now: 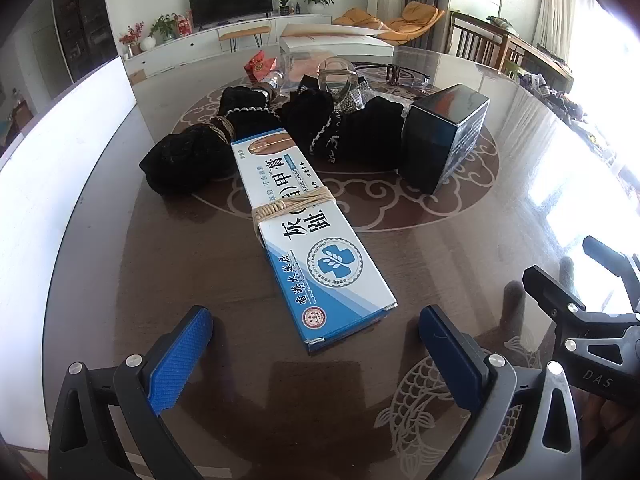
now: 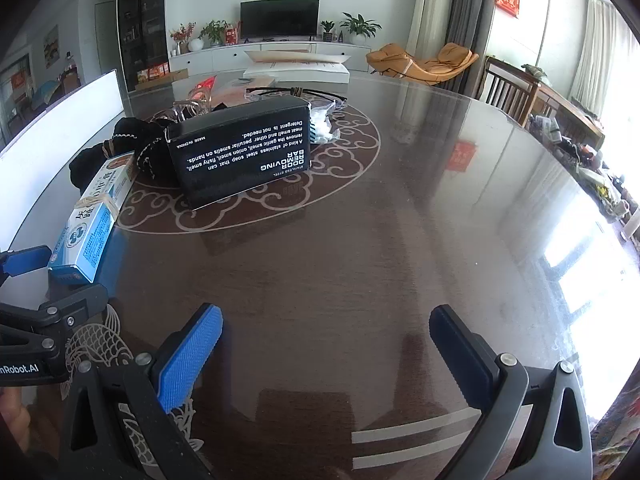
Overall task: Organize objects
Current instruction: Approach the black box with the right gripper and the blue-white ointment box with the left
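Observation:
A long blue-and-white ointment box (image 1: 304, 236) with rubber bands around its middle lies on the dark glass-topped table (image 1: 160, 280), its near end between and just ahead of my left gripper's (image 1: 316, 332) open blue pads. Behind it lie black knitted cloth bundles (image 1: 192, 160) and a black box (image 1: 444, 136). In the right wrist view the black "odor removing bar" box (image 2: 240, 152) stands at centre left, and the ointment box (image 2: 94, 220) lies at the far left. My right gripper (image 2: 326, 328) hangs open over bare table, holding nothing.
Farther back on the table lie eyeglasses (image 1: 400, 72), a clear glass piece (image 1: 338, 76), a red packet (image 1: 260, 66) and a white flat box (image 1: 332, 40). A white board (image 1: 60, 128) stands along the left edge. Chairs (image 2: 508, 92) are beyond the table on the right.

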Demonstrator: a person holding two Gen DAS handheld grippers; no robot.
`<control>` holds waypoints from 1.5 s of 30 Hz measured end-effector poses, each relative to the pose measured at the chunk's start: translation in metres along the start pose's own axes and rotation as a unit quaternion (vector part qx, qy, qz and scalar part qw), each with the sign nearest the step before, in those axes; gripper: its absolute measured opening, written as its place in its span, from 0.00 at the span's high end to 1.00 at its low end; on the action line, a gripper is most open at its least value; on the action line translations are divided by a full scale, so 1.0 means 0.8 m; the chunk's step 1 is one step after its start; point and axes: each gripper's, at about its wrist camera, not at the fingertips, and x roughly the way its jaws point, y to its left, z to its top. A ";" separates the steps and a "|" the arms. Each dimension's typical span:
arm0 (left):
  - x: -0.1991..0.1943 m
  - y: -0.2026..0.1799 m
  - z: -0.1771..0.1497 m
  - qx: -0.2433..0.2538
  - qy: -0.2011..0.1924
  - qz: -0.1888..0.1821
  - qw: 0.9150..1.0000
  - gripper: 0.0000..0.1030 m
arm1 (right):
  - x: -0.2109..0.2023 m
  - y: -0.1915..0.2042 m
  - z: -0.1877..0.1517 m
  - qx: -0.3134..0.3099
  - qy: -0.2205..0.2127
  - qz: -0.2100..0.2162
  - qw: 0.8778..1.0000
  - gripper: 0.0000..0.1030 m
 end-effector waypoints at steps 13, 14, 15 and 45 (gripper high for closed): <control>-0.005 0.020 -0.009 0.048 0.006 -0.035 0.998 0.00 | 0.042 0.005 0.047 0.026 0.072 0.019 0.997 0.00; -0.006 0.022 -0.011 0.048 0.006 -0.035 0.998 0.00 | 0.045 0.006 0.051 0.025 0.066 0.019 0.997 0.00; -0.007 0.023 -0.012 0.047 0.008 -0.036 0.998 0.00 | 0.048 0.007 0.052 0.026 0.057 0.018 0.998 0.00; 0.013 0.071 0.029 -0.004 -0.013 0.025 1.000 0.18 | 0.047 0.005 0.052 0.036 0.038 0.013 0.999 0.00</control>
